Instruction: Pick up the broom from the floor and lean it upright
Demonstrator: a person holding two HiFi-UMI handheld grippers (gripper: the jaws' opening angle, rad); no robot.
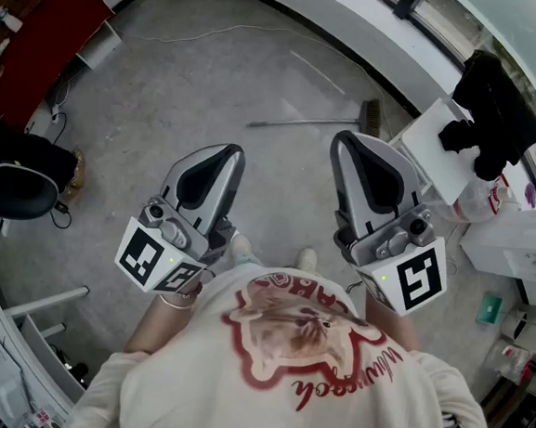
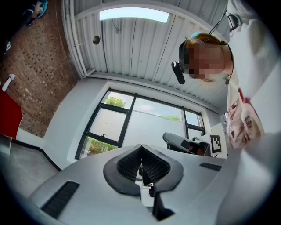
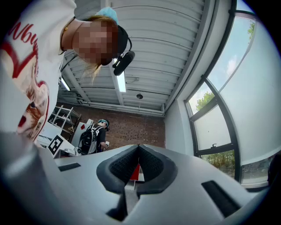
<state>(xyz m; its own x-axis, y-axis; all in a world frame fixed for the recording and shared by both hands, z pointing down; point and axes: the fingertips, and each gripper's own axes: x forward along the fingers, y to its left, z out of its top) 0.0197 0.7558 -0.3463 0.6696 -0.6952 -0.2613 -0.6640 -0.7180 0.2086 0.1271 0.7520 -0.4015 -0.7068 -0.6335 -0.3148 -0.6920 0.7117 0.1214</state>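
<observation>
The broom (image 1: 315, 122) lies flat on the grey floor ahead of me, its thin handle pointing left and its bristle head (image 1: 373, 116) at the right, next to a white table. My left gripper (image 1: 230, 150) and right gripper (image 1: 344, 139) are held side by side in front of my chest, well short of the broom. Both point slightly upward. In the left gripper view the fingertips (image 2: 141, 148) meet with nothing between them. The right gripper view shows the same, its tips (image 3: 138, 147) closed and empty. Neither gripper view shows the broom.
A white table (image 1: 439, 147) with a black bag (image 1: 494, 109) stands at the right, white boxes (image 1: 515, 241) beside it. A red cabinet (image 1: 42, 41) and a black chair (image 1: 13, 192) are at the left. A person with a backpack (image 3: 93, 136) stands by the brick wall.
</observation>
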